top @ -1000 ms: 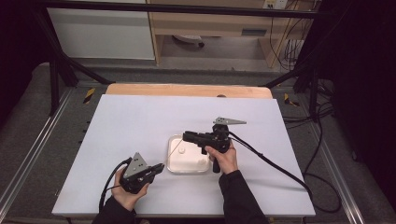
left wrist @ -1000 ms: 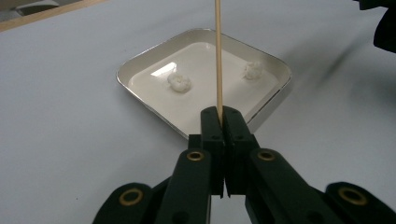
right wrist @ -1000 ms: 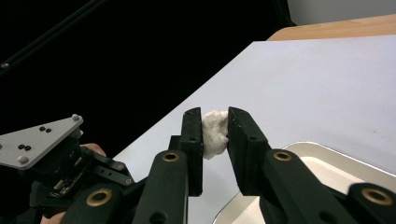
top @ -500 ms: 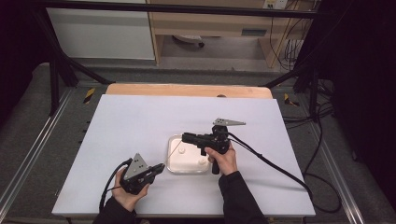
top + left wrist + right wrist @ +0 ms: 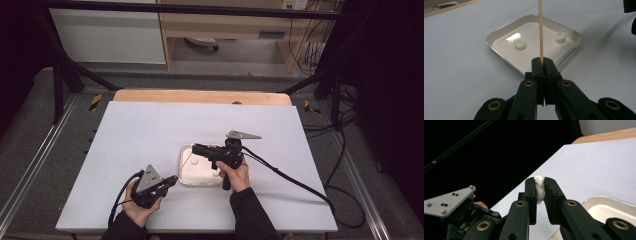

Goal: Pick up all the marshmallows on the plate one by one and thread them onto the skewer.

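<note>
No readable text, label, brand, number or sign can be made out on anything pictured.

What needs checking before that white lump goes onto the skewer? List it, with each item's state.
1. Left gripper shut on the wooden skewer: ok.
2. Right gripper pinching the white lump: ok, lump sits between the pads.
3. Skewer straight and unbroken: ok along the visible length; its tip runs out of the left gripper view, cannot tell.
4. Lump lined up with the skewer tip: cannot tell.
5. Square tray flat on the table, two more white lumps left inside: ok.
</note>
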{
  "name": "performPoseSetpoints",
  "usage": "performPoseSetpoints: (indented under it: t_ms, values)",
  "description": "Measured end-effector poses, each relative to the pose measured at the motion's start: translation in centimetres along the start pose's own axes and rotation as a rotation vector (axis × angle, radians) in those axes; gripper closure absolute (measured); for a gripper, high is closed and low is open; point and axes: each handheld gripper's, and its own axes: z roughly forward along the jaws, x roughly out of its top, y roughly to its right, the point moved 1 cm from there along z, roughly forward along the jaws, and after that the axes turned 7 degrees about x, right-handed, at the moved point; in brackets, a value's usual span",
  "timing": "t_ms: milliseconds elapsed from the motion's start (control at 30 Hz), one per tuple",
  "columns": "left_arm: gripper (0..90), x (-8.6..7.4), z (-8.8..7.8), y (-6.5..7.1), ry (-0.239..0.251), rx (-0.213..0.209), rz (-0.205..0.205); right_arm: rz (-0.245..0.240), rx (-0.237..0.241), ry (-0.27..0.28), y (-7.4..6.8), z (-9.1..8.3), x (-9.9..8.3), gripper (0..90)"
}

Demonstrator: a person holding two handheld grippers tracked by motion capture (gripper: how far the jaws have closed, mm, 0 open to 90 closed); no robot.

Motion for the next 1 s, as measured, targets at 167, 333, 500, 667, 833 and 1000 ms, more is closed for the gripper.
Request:
performPoseSetpoints:
  t_ms: [167,333,500,667,833,1000]
  values:
    - [89.0,-0.2,0.3,0.1,0.004,0.002,-0.005,0.017,0.01,0.006,-0.1,0.2,-0.3,81.3]
    - [89.1,0.0,0.4,0.4,0.017,0.004,0.008,0.001,0.013,0.008,-0.5,0.1,-0.5,81.3]
    - [89.2,0.1,0.5,0.5,0.011,0.009,-0.002,-0.007,0.01,0.002,-0.8,0.0,-0.7,81.4]
    - [89.2,0.3,0.4,0.5,0.017,0.017,-0.014,-0.013,0.0,0.0,-1.0,-0.1,-0.7,81.3]
    - [89.2,0.3,0.4,0.5,0.022,0.016,-0.017,-0.014,-0.01,0.002,-1.0,-0.1,-0.8,81.0]
    - [89.2,0.3,0.5,0.5,0.025,0.012,-0.021,-0.007,-0.009,-0.001,-1.0,0.0,-0.9,80.9]
